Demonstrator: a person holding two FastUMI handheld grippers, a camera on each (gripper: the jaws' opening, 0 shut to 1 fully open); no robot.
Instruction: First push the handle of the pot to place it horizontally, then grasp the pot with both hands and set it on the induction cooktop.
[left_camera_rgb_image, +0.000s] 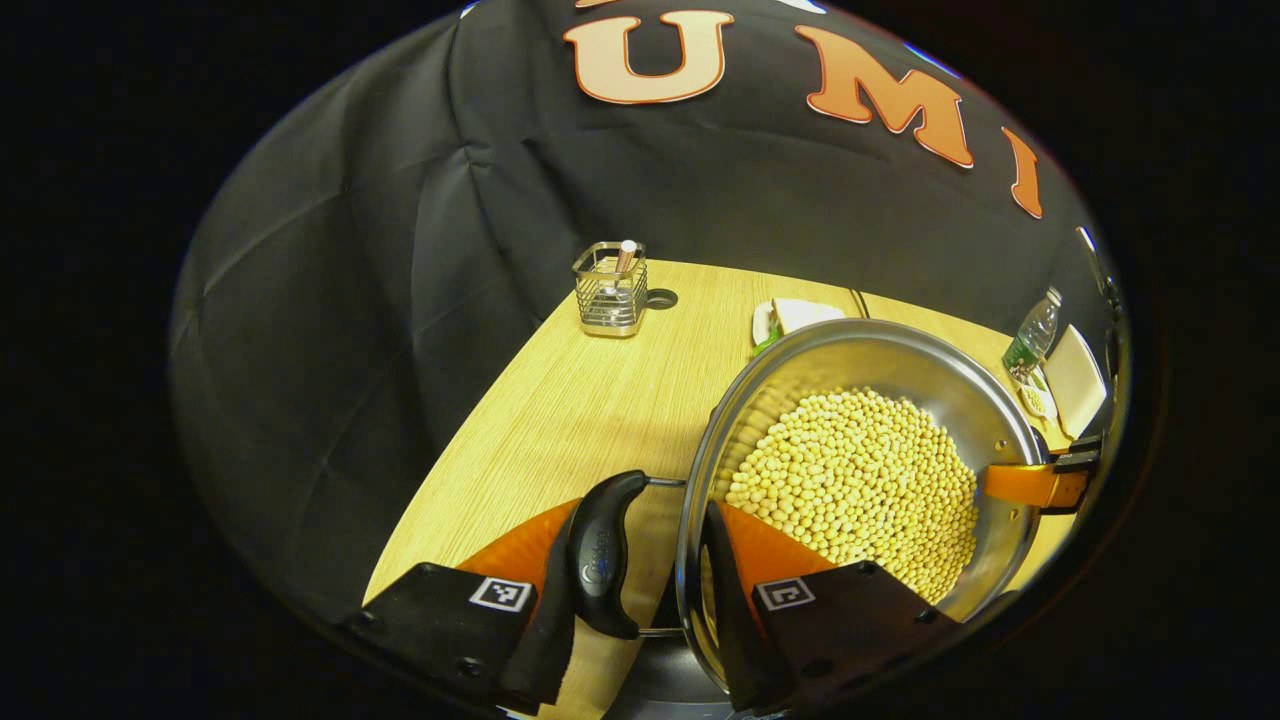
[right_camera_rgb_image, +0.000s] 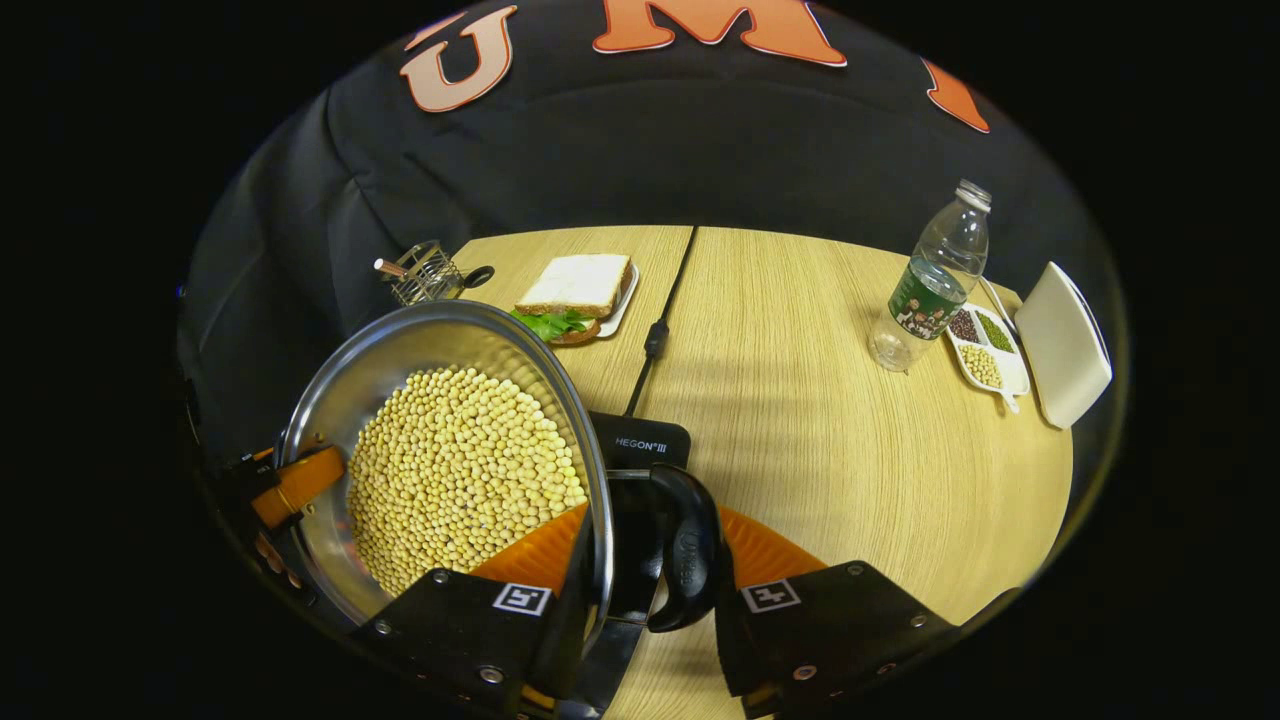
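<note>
Each gripper is showing two wide black finger blocks with small screws. The left gripper (left_camera_rgb_image: 640, 590) and the right gripper (right_camera_rgb_image: 650, 610) are each carrying a square black-and-white marker on every finger block.

Silver steel pot (right_camera_rgb_image: 400, 350) heaped with pale yellow beans (right_camera_rgb_image: 460, 470); black side handles (right_camera_rgb_image: 690, 560). Light wood-grain counter (right_camera_rgb_image: 830, 440). Black cooktop (right_camera_rgb_image: 640, 445). Clear bottle (right_camera_rgb_image: 930, 280), green label. White bread on sandwich (right_camera_rgb_image: 578, 285), green leaf beneath.

A wire holder (right_camera_rgb_image: 425, 272) sits upper left, a sandwich (right_camera_rgb_image: 577, 290) beside it; a bottle (right_camera_rgb_image: 932, 282), bean tray (right_camera_rgb_image: 985, 350) and white box (right_camera_rgb_image: 1064, 343) sit right.
</note>
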